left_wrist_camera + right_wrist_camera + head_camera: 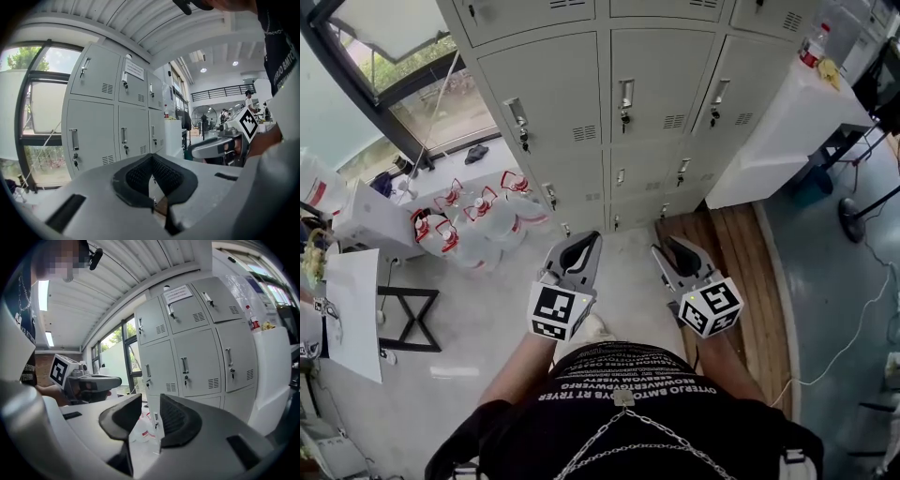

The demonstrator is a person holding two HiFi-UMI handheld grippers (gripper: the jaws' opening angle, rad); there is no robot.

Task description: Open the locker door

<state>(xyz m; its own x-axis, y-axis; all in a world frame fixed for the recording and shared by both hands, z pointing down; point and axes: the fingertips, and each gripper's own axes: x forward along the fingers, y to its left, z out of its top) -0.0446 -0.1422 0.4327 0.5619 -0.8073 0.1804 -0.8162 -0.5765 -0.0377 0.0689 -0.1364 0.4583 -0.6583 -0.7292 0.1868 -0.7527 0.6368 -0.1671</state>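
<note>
Lockers (581, 103): doors all shut, handles upright. Both grippers hang well short of the lockers. Left gripper (581, 240): jaws meet at the tips, empty. Right gripper (671, 249): jaws partly apart, empty. Recommendation: square the right gripper to one handle (625, 94), grip firmly, and pull straight.

Pale floor (487, 319) carrying clutter
Clear jugs (478, 225) are sitting clustered on it (red labels showing), wooden planking (731, 234) lying well apart.

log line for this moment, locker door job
stage: no contact yet | left gripper: shut, empty | right gripper: open, empty | locker doors: closed, untouched, ahead of both grippers
</note>
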